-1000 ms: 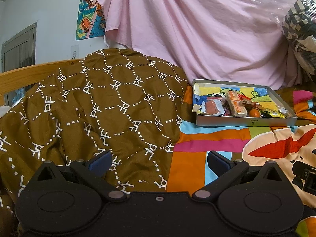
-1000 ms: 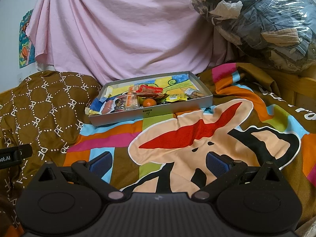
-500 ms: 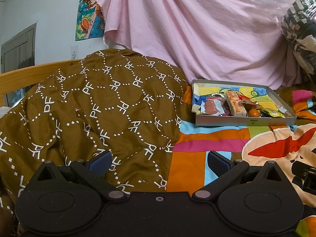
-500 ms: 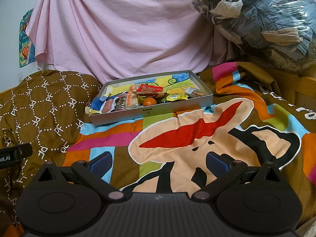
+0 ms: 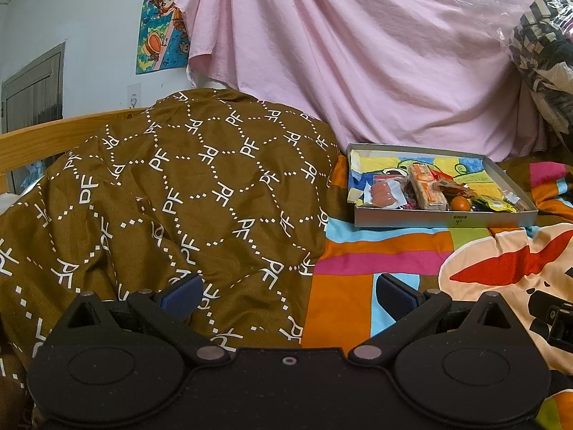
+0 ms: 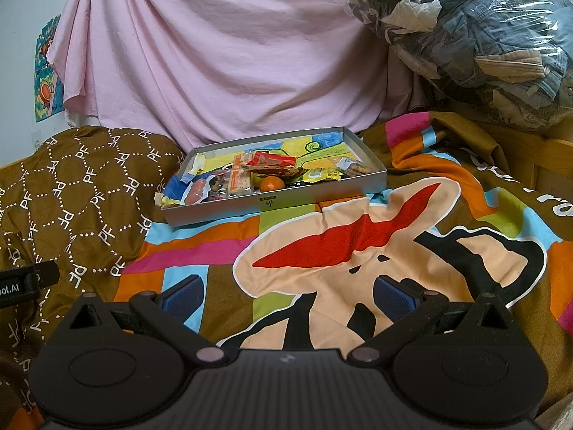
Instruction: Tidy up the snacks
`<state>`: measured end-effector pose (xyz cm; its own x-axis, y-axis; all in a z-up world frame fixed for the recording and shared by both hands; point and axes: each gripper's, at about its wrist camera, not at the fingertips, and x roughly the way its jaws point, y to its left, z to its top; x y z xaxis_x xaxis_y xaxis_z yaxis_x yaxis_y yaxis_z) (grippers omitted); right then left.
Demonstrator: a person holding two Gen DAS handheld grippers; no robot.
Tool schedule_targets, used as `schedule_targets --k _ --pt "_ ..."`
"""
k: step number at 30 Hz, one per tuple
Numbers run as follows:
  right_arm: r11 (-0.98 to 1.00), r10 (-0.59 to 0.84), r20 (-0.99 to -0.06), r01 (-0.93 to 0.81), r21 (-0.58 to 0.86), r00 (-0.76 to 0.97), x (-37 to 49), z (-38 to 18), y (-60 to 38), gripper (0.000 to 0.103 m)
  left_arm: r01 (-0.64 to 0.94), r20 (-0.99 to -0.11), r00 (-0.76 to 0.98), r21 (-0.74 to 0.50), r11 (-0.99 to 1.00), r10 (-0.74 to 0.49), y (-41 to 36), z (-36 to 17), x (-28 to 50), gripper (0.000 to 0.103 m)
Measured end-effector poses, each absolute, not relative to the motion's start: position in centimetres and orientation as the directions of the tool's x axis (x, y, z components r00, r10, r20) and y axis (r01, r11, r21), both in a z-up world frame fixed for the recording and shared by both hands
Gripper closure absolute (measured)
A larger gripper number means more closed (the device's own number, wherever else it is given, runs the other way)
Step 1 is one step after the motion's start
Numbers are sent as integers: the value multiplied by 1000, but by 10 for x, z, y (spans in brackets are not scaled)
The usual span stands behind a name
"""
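On the bed, on the bright patchwork blanket with a big cartoon face: a flat grey cardboard box, well away from both grippers. Inside it, a heap of snacks: a small round orange fruit, a pink sausage in a clear pack, a long orange-and-clear packet of biscuits, a red crinkly wrapper and a yellow packet. All touching or piled on each other near the front wall.

Left of the box, a lumpy brown cover with white letters. Behind, a hanging pink sheet. Up on the right, a clear plastic bag stuffed with clothes.

Left gripper low over the brown cover and the blanket edge, blue pads wide apart, holding nothing. Right gripper low over the cartoon face, pads wide apart too, holding nothing.

Compared with a moment ago, almost the same: box and snacks in the same spot, both grippers just as wide. Only a tiny shift in the right view, with the box a little nearer.
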<state>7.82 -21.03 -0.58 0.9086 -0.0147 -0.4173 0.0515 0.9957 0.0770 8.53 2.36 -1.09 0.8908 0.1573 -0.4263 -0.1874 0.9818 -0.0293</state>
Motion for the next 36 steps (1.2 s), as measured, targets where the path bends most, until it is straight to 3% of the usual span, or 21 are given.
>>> schedule_targets --k 28,36 --pt "996 -13 -422 50 78 906 78 -8 -208 0 -178 -430 890 -29 984 148 23 -12 85 1" --pt "996 -10 -425 48 78 905 78 -10 -208 0 -230 -435 875 16 973 214 24 -10 86 1"
